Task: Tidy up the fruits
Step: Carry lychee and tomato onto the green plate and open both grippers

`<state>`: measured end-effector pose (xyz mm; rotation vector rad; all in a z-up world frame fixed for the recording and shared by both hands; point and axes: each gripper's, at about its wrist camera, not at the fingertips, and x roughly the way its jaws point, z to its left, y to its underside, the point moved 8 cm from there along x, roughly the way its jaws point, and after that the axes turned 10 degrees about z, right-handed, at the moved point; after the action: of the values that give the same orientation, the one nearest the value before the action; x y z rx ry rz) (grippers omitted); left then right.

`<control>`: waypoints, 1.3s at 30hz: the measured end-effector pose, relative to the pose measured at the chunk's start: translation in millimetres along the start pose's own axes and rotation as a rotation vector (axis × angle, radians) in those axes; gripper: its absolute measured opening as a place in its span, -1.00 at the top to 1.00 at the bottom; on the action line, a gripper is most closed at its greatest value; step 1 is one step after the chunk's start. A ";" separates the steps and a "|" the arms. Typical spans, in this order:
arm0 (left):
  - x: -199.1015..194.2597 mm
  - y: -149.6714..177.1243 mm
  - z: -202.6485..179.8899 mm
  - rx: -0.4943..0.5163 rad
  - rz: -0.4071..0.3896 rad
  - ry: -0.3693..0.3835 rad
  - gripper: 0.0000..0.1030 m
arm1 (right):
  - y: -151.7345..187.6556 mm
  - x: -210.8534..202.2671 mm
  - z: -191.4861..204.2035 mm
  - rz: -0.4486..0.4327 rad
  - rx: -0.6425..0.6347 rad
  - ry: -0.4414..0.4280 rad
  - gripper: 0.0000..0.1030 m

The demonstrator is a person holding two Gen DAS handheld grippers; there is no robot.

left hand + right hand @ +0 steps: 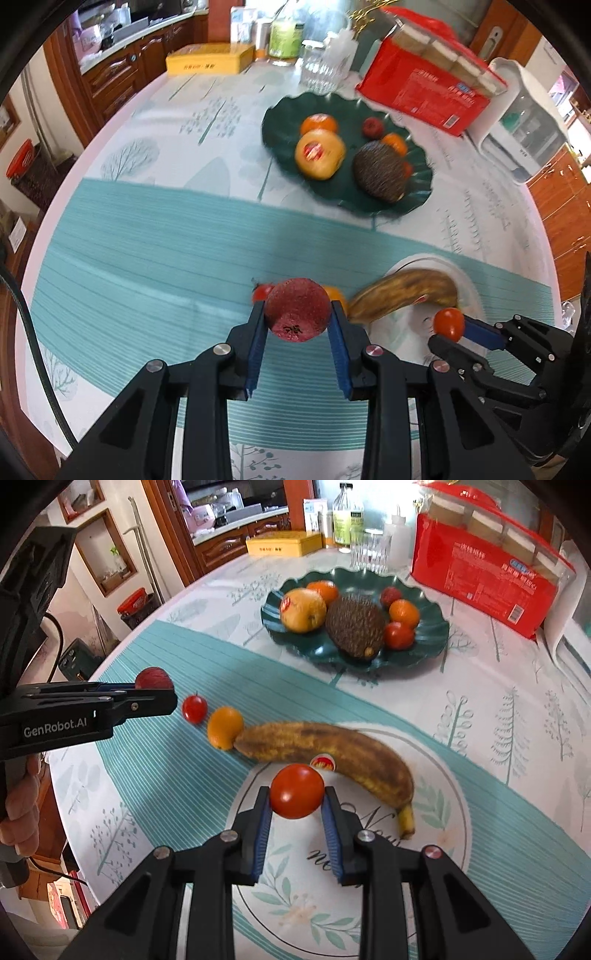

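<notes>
Holding one fruit in each pair: left tongs clamped on a rough dark-red lychee, right tongs clamped on a small red tomato, both fruits clear of the desk. Lying ahead and beyond both, across the teal band of the cloth, the dark green plate with apple, spiky brown fruit and oranges; somewhat right of straight ahead from the left tongs, roughly straight ahead from the right tongs, so probably a forward carry for each. Round fruits, no long axis to mind, no pointing direction. Resting between, the banana, long axis running left to right across the path, stem end toward the near right, probably calling for a pass over it.
</notes>
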<state>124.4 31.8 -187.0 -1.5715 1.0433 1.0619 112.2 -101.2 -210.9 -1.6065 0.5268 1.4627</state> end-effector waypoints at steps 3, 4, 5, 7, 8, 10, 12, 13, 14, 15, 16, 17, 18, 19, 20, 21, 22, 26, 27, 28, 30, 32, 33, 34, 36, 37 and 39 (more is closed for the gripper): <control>-11.2 -11.1 -7.0 0.013 -0.020 0.004 0.40 | -6.9 -11.5 -3.7 -0.020 -0.002 0.004 0.48; -15.4 -15.6 -8.7 0.017 -0.028 0.005 0.40 | -9.6 -15.3 -5.6 -0.027 -0.002 0.007 0.48; -20.6 -21.0 -10.2 0.021 -0.037 0.008 0.40 | -14.1 -21.4 -9.1 -0.038 -0.003 0.014 0.48; -29.3 -31.6 -12.0 0.030 -0.054 0.006 0.40 | -22.6 -30.6 -15.3 -0.054 -0.002 0.022 0.48; -34.9 -38.5 -13.1 0.037 -0.065 -0.001 0.40 | -27.9 -36.2 -19.6 -0.065 0.001 0.028 0.48; -44.4 -50.8 -14.9 0.049 -0.085 -0.010 0.40 | -40.0 -49.3 -29.8 -0.089 0.008 0.037 0.48; -54.6 -65.2 -17.5 0.062 -0.105 -0.023 0.40 | -56.3 -63.0 -42.0 -0.116 0.013 0.059 0.48; -58.6 -72.6 -18.2 0.068 -0.113 -0.031 0.40 | -62.4 -67.5 -46.1 -0.125 0.013 0.068 0.48; -64.0 -83.0 -19.8 0.077 -0.125 -0.038 0.40 | -73.0 -75.7 -52.6 -0.143 0.010 0.088 0.48; -66.9 -88.8 -21.0 0.083 -0.132 -0.042 0.40 | -82.0 -82.2 -57.4 -0.157 0.007 0.101 0.48; -71.2 -97.1 -22.6 0.092 -0.143 -0.050 0.40 | -88.7 -86.9 -61.0 -0.167 0.004 0.109 0.48; -75.6 -106.5 -24.5 0.102 -0.154 -0.060 0.40 | -97.3 -92.2 -65.4 -0.181 0.002 0.122 0.48; -78.9 -114.2 -26.2 0.110 -0.164 -0.066 0.40 | -107.2 -99.4 -70.4 -0.199 0.000 0.139 0.48; -81.7 -123.1 -28.1 0.119 -0.172 -0.071 0.40 | -117.4 -106.2 -75.2 -0.218 -0.003 0.156 0.48; -84.1 -133.4 -29.6 0.128 -0.178 -0.079 0.40 | -126.4 -111.4 -79.1 -0.234 -0.006 0.172 0.48; -85.5 -141.8 -30.4 0.133 -0.182 -0.085 0.40 | -133.6 -115.0 -82.0 -0.244 -0.007 0.184 0.48; -85.9 -150.9 -30.8 0.138 -0.185 -0.091 0.40 | -141.8 -118.6 -85.1 -0.253 -0.009 0.193 0.48; -81.8 -187.1 -32.4 0.144 -0.189 -0.096 0.40 | -176.7 -118.8 -98.2 -0.263 0.011 0.199 0.48; -77.6 -197.1 -32.4 0.146 -0.185 -0.087 0.40 | -182.5 -115.9 -100.4 -0.258 0.019 0.196 0.48; -73.5 -202.7 -31.8 0.144 -0.180 -0.081 0.40 | -187.9 -111.3 -102.2 -0.251 0.026 0.193 0.48; -59.3 -217.0 -30.7 0.139 -0.157 -0.063 0.40 | -201.0 -94.9 -108.1 -0.224 0.049 0.171 0.48; -40.5 -228.0 -29.3 0.130 -0.128 -0.051 0.40 | -206.2 -78.7 -109.7 -0.199 0.063 0.154 0.48; -30.3 -232.3 -28.9 0.128 -0.111 -0.047 0.40 | -209.9 -67.9 -110.3 -0.181 0.071 0.143 0.48; -20.0 -235.4 -28.6 0.126 -0.097 -0.044 0.40 | -213.0 -56.5 -110.1 -0.164 0.077 0.131 0.48; 1.2 -240.5 -29.1 0.123 -0.069 -0.033 0.40 | -216.4 -37.6 -108.3 -0.136 0.082 0.114 0.47; 11.9 -242.4 -29.8 0.120 -0.053 -0.025 0.40 | -217.6 -26.5 -107.0 -0.121 0.084 0.106 0.47; 33.7 -245.0 -31.5 0.120 -0.022 -0.018 0.40 | -217.9 -8.6 -104.4 -0.094 0.083 0.096 0.47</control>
<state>371.5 44.9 -156.3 -1.4717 1.0557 0.9784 342.2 -73.4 -141.7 -1.6195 0.5514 1.2832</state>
